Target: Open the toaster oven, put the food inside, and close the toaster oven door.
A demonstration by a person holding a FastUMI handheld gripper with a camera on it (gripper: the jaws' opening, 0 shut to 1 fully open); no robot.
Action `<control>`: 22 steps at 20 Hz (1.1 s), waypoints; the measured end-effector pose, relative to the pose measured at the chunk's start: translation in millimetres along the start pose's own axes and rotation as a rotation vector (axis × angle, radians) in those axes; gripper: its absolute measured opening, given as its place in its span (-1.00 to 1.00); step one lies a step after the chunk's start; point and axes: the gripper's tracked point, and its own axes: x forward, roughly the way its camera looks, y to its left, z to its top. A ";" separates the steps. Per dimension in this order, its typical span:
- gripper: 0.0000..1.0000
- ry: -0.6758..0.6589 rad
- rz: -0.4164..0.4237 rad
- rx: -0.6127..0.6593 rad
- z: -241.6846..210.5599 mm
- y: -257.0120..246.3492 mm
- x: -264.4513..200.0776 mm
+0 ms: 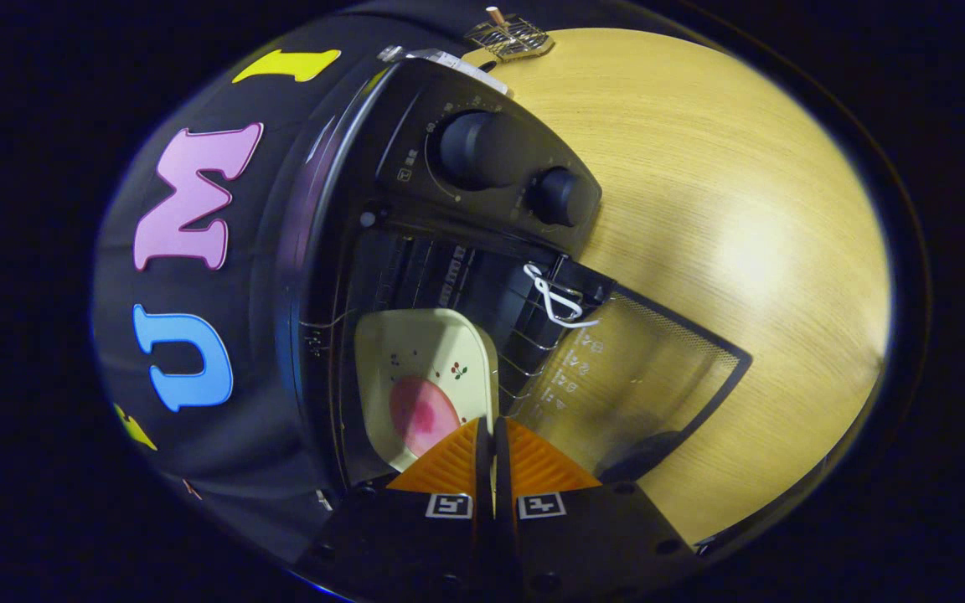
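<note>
The black toaster oven (415, 193) stands on the wooden table with its glass door (650, 385) swung fully open and lying flat. A cream plate (415, 352) with a pink piece of food (420, 414) rests on the wire rack (524, 360) inside the oven cavity. My gripper (493, 435) is at the oven mouth. Its two fingers are pressed close together on the plate's near rim, and a thin pale strip of rim shows between them.
Two round knobs (470, 149) (562, 197) sit on the oven's control panel beside the cavity. The door's dark handle (642, 452) lies just beside my fingers. A small wire rack (509, 35) stands on the table (742, 209) beyond the oven.
</note>
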 end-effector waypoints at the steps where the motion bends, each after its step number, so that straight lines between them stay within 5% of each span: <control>1: -0.90 -0.011 -0.001 0.033 -0.4 2.8 4.7; 16: -0.88 -0.155 0.019 0.297 7.1 18.5 40.6; 20: -0.73 -0.164 0.058 0.318 11.4 21.7 39.5; 22: -0.42 -0.157 0.055 0.318 11.4 20.1 36.9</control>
